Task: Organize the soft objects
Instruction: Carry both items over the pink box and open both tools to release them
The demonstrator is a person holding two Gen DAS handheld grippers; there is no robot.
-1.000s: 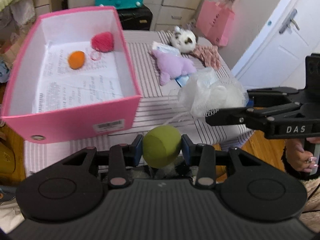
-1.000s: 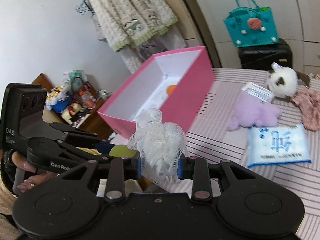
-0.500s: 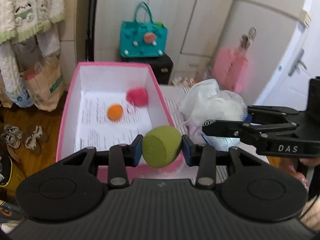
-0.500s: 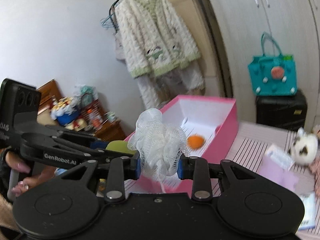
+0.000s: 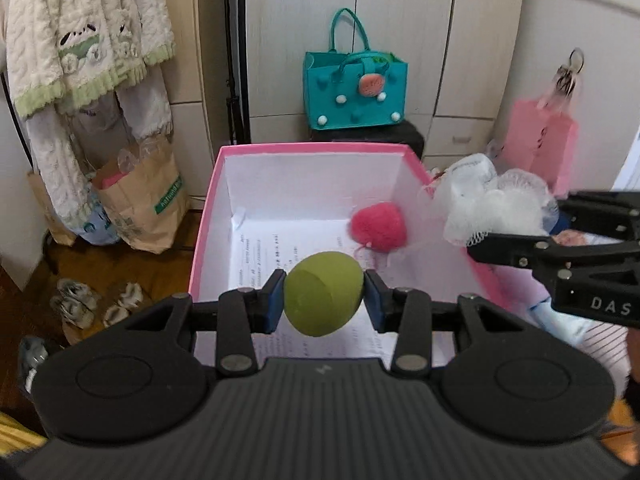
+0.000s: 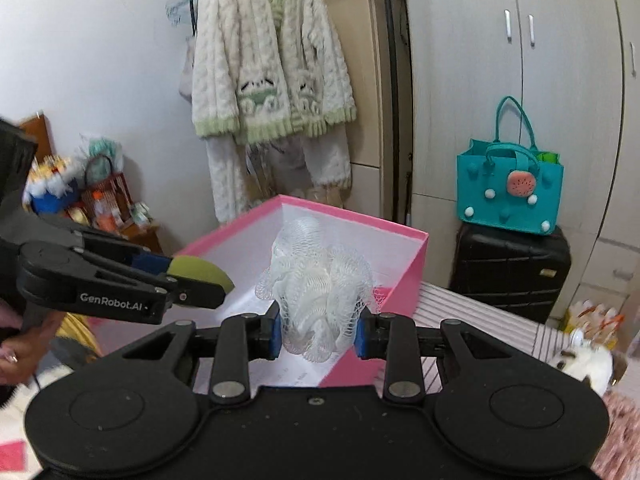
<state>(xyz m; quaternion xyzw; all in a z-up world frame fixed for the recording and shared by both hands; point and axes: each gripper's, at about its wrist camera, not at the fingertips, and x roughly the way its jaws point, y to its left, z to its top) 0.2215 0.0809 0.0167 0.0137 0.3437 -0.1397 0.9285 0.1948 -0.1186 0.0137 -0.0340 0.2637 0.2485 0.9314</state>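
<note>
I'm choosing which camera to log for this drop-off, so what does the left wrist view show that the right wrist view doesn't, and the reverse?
Left wrist only: the box floor, with a red fluffy ball lying on printed paper, plus a brown paper bag and shoes on the floor.

Right wrist only: a black and white plush toy on the striped cloth, and a cluttered side shelf.

Both: the pink box, the left claw shut on the green sponge, the right claw shut on the white mesh pouf, the teal bag and the hanging cardigan.
</note>
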